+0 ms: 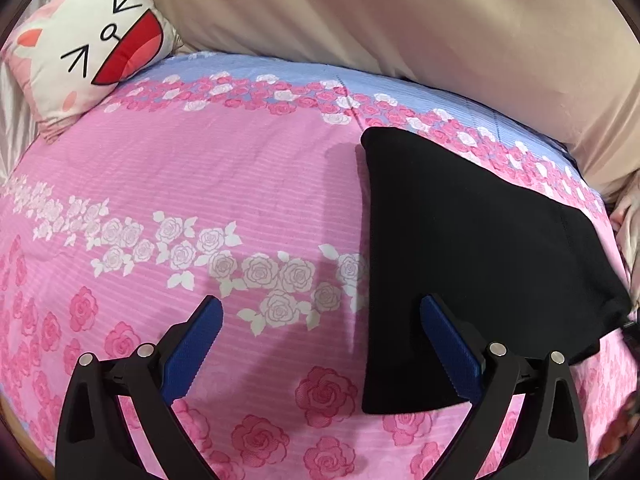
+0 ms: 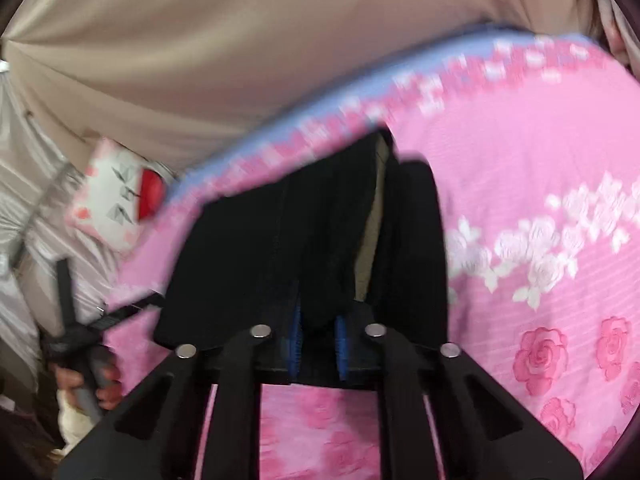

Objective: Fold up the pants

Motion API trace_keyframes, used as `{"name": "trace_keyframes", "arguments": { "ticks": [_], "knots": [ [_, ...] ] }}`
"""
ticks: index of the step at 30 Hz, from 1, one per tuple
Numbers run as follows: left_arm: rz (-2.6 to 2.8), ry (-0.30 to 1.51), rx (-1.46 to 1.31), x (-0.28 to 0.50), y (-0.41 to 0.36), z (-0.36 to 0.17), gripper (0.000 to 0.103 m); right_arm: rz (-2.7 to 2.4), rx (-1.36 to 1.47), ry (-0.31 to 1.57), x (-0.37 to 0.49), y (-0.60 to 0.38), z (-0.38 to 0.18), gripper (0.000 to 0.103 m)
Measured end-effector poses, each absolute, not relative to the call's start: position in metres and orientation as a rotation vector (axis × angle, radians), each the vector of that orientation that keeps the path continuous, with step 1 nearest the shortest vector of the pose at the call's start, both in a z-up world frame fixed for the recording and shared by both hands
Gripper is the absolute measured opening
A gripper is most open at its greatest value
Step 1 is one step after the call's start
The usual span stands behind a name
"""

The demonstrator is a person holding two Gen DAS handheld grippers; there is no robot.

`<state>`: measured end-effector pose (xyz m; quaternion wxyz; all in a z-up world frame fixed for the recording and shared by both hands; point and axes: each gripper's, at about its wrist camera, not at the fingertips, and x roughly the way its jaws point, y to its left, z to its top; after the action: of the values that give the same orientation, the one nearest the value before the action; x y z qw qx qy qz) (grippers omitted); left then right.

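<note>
The black pants (image 1: 460,260) lie folded as a flat dark slab on the right side of the pink rose bedspread (image 1: 200,168). My left gripper (image 1: 320,304) is open above the bedspread, with nothing between its blue pads. Its right finger (image 1: 452,344) stands over the near left edge of the pants. In the blurred right wrist view, my right gripper (image 2: 319,320) is shut on a bunched fold of the pants (image 2: 248,248). Cloth drapes over its fingertips and hides them.
A white cat-face pillow (image 1: 92,40) sits at the far left corner of the bed. Beige fabric (image 1: 400,20) rises behind the bed's far edge. In the right wrist view a hand (image 2: 104,380) holds the other gripper's handle at the lower left.
</note>
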<state>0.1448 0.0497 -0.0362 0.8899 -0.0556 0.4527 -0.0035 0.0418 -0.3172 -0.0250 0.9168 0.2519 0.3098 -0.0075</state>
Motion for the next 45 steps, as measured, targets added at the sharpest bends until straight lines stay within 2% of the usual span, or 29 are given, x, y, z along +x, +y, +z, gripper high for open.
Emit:
{"name": "trace_keyframes", "arguments": {
  "ticks": [2,5,7,9,10,12,14,15,16,23,31,35,38,39,40,42,43,45],
  "knots": [
    [0.015,0.932,-0.075,0.143,0.049,-0.038,0.098,-0.049,0.479,0.617,0.027,-0.317,-0.016,0.011],
    [0.037,0.96,-0.055,0.146,0.046,-0.053,0.098,-0.129,0.423,0.821,0.048,-0.33,-0.069,0.018],
    [0.054,0.979,-0.063,0.149,0.047,-0.061,0.098,-0.09,0.544,0.743,0.033,-0.337,-0.065,0.021],
    [0.058,0.974,-0.089,0.146,0.054,-0.056,0.098,-0.11,0.504,0.675,0.014,-0.333,-0.041,0.024],
    [0.036,0.974,-0.106,0.141,0.058,-0.051,0.098,-0.119,0.481,0.666,0.009,-0.33,-0.035,0.032],
    [0.018,0.967,-0.119,0.133,0.063,-0.045,0.098,-0.145,0.407,0.684,-0.001,-0.323,-0.028,0.033],
    [-0.004,0.965,-0.118,0.122,0.064,-0.042,0.098,-0.185,0.348,0.73,-0.006,-0.316,-0.033,0.043],
    [-0.028,0.967,-0.113,0.113,0.063,-0.043,0.098,-0.219,0.314,0.759,-0.01,-0.314,-0.039,0.052],
    [-0.045,0.974,-0.095,0.107,0.059,-0.044,0.098,-0.238,0.292,0.778,-0.012,-0.314,-0.045,0.054],
    [0.037,0.944,0.203,0.091,0.016,-0.075,0.098,-0.244,0.306,0.84,-0.016,-0.312,-0.074,0.054],
    [0.0,0.901,0.068,0.117,0.021,-0.055,0.098,-0.24,0.284,0.846,0.022,-0.305,-0.077,0.054],
    [-0.065,0.85,0.094,0.106,0.012,-0.038,0.097,-0.224,0.285,0.848,0.033,-0.304,-0.081,0.054],
    [-0.06,0.837,0.134,0.108,0.004,-0.047,0.097,-0.212,0.307,0.841,0.037,-0.307,-0.08,0.054],
    [-0.063,0.844,0.131,0.113,0.003,-0.052,0.098,-0.206,0.317,0.838,0.04,-0.308,-0.08,0.053],
    [-0.064,0.869,0.1,0.123,0.003,-0.06,0.098,-0.195,0.32,0.835,0.041,-0.307,-0.08,0.041],
    [-0.076,0.899,0.057,0.138,0.002,-0.068,0.094,-0.191,0.319,0.834,0.046,-0.304,-0.078,0.034],
    [-0.113,0.937,0.014,0.149,0.004,-0.073,0.081,-0.187,0.326,0.83,0.048,-0.303,-0.076,0.026],
    [-0.207,0.967,-0.064,0.156,0.005,-0.067,0.052,-0.179,0.359,0.8,0.047,-0.306,-0.067,0.018]
  ]
}}
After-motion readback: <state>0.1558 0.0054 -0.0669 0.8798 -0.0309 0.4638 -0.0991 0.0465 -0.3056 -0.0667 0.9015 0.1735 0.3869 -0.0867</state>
